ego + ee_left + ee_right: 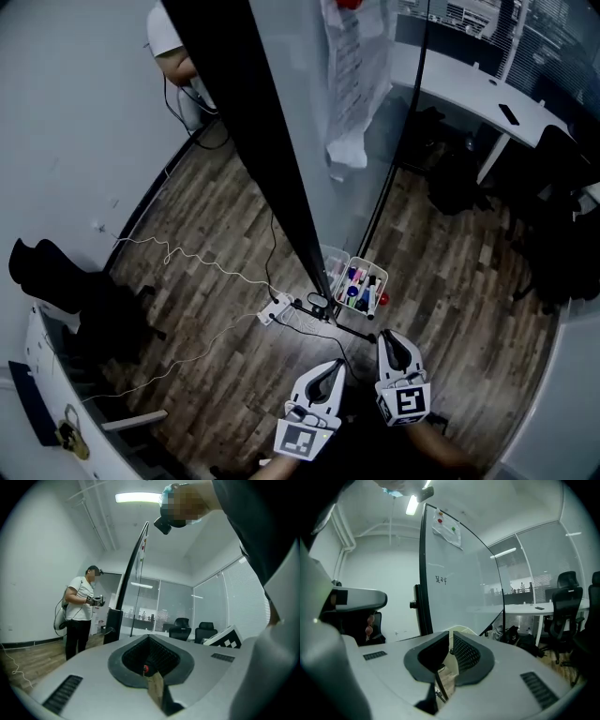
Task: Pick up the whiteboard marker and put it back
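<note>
Closest in, the grey left gripper [337, 367] has its jaws together and the grey right gripper [385, 337] a slit apart. Both are empty and poised low, probably for a reach. The coloured whiteboard markers [359, 286] stand in a white wire basket [383, 278] just ahead, at the foot of the tall white whiteboard [309, 112].

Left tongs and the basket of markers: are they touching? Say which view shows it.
Apart. The head view shows floor between the left tongs and the basket of markers.
</note>
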